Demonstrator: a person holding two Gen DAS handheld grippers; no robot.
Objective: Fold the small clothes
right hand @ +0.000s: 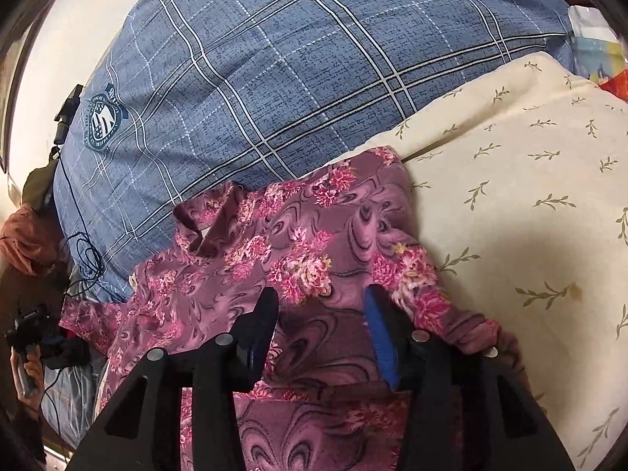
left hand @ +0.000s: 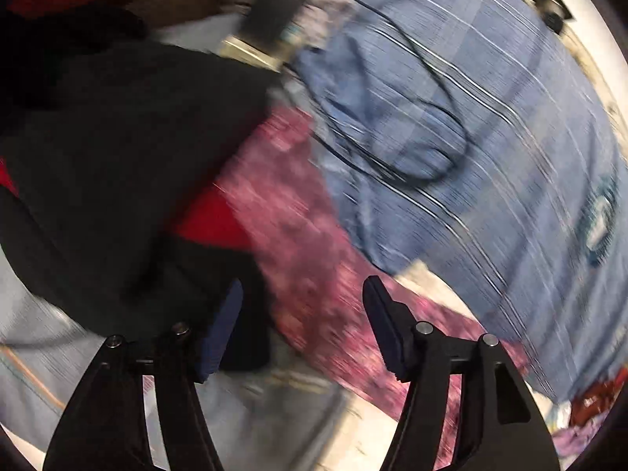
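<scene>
A small maroon garment with pink flowers (right hand: 298,251) lies spread on the bed, partly over a cream leaf-print pillow (right hand: 530,180). My right gripper (right hand: 320,306) is open just above its lower part, jaws wide, holding nothing; some of the cloth drapes over the right finger's base. In the blurred left wrist view the same flowered garment (left hand: 310,243) runs diagonally. My left gripper (left hand: 302,298) is open and empty over its edge, beside a pile of black clothing (left hand: 117,165).
A blue plaid pillow (right hand: 282,78) with a crest badge lies behind the garment, also in the left view (left hand: 490,137). A black cable (left hand: 392,117) loops over it. Red cloth (left hand: 212,219), pale blue fabric (left hand: 35,353), and a hand holding a device (right hand: 31,345) sit at the left.
</scene>
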